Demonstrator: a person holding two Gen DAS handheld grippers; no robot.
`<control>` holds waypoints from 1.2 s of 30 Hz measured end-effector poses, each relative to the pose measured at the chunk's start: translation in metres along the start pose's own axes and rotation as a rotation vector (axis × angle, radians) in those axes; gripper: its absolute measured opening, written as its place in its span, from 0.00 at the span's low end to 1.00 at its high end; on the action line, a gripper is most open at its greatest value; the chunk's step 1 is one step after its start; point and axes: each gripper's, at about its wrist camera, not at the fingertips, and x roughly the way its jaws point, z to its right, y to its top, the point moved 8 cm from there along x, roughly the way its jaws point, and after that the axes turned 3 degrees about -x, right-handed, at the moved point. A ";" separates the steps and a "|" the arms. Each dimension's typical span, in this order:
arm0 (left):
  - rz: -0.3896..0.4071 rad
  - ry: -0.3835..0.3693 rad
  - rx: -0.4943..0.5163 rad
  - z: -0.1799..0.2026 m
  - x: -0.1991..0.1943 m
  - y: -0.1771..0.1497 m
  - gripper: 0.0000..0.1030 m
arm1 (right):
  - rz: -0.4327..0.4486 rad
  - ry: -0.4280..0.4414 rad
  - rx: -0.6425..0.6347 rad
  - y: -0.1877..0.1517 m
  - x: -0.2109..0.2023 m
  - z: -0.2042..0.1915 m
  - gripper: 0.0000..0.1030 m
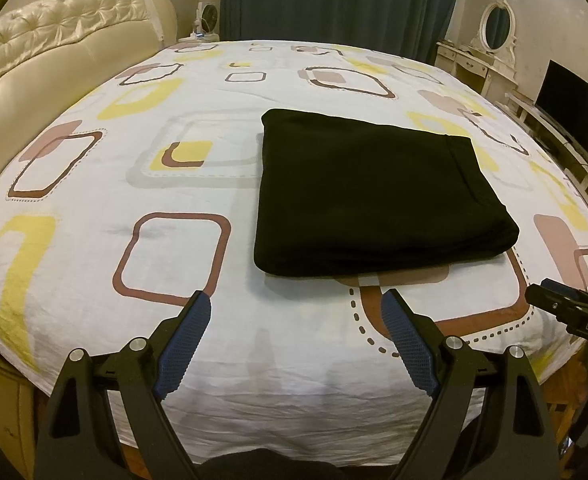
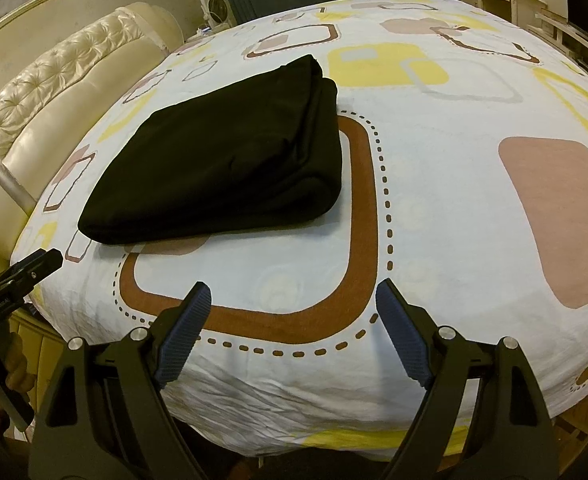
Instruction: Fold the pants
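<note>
The black pants (image 1: pixel 373 192) lie folded into a thick rectangle on the patterned bed sheet (image 1: pixel 154 184). They also show in the right wrist view (image 2: pixel 230 160), left of centre. My left gripper (image 1: pixel 295 304) is open and empty, held over the bed's near edge, short of the pants. My right gripper (image 2: pixel 294 296) is open and empty, near the bed's front edge, to the right of and short of the pants. Each gripper's tip shows at the edge of the other's view: the right gripper (image 1: pixel 549 300) and the left gripper (image 2: pixel 42 264).
A cream tufted headboard (image 1: pixel 54 52) stands at the left. Dark curtains (image 1: pixel 333 0) hang behind the bed. A white dressing table with oval mirror (image 1: pixel 489 40) and a dark screen (image 1: pixel 573 112) stand at the right. A small fan (image 1: pixel 206 20) sits behind the bed.
</note>
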 end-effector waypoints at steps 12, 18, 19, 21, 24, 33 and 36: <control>0.000 -0.008 0.002 -0.001 0.000 0.001 0.84 | -0.004 0.004 -0.004 -0.002 0.002 0.000 0.82; 0.004 -0.009 0.013 0.000 0.000 0.002 0.84 | -0.010 0.006 -0.009 -0.002 0.004 0.000 0.82; 0.004 -0.009 0.013 0.000 0.000 0.002 0.84 | -0.011 0.006 -0.009 -0.002 0.004 0.000 0.82; 0.001 -0.010 0.015 0.000 0.001 0.001 0.84 | -0.010 0.006 -0.010 -0.002 0.004 0.000 0.82; -0.002 -0.007 0.013 -0.001 0.002 0.001 0.84 | -0.011 0.008 -0.012 -0.002 0.004 0.000 0.82; -0.002 -0.006 0.023 0.001 0.002 0.001 0.84 | -0.020 0.012 -0.017 -0.003 0.005 0.000 0.82; -0.002 -0.009 0.026 0.001 0.002 0.000 0.84 | -0.023 0.014 -0.020 -0.003 0.006 0.000 0.82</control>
